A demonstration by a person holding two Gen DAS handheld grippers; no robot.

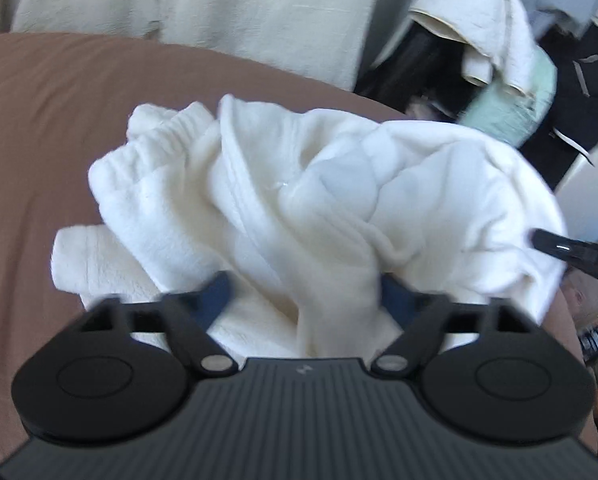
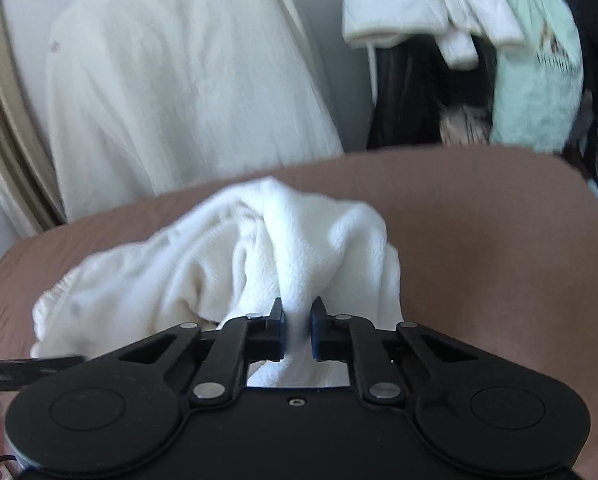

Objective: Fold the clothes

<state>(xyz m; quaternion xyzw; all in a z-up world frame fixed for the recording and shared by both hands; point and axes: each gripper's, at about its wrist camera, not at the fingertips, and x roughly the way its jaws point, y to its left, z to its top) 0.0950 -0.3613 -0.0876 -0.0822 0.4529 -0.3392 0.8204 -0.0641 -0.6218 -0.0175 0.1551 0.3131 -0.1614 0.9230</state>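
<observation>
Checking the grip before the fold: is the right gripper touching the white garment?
Touching. The right wrist view shows the right gripper shut on a bunched ridge of the white garment, cloth pinched between both fingers.

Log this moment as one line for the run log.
task: fold clothes | left gripper: open around white fleece garment | right gripper: shut on it | garment: bunched on brown sheet, unfolded

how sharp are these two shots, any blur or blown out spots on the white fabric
Left wrist view: the white fleece garment is bright, its folds partly washed out; the left gripper fingers look smeared, the hanging clothes at top right streaked. Right wrist view: the right gripper is crisp, shut on the fleece, which glares above it; the cream cloth behind is motion-blurred. Fisheye bends the brown bed cover edge.
</observation>
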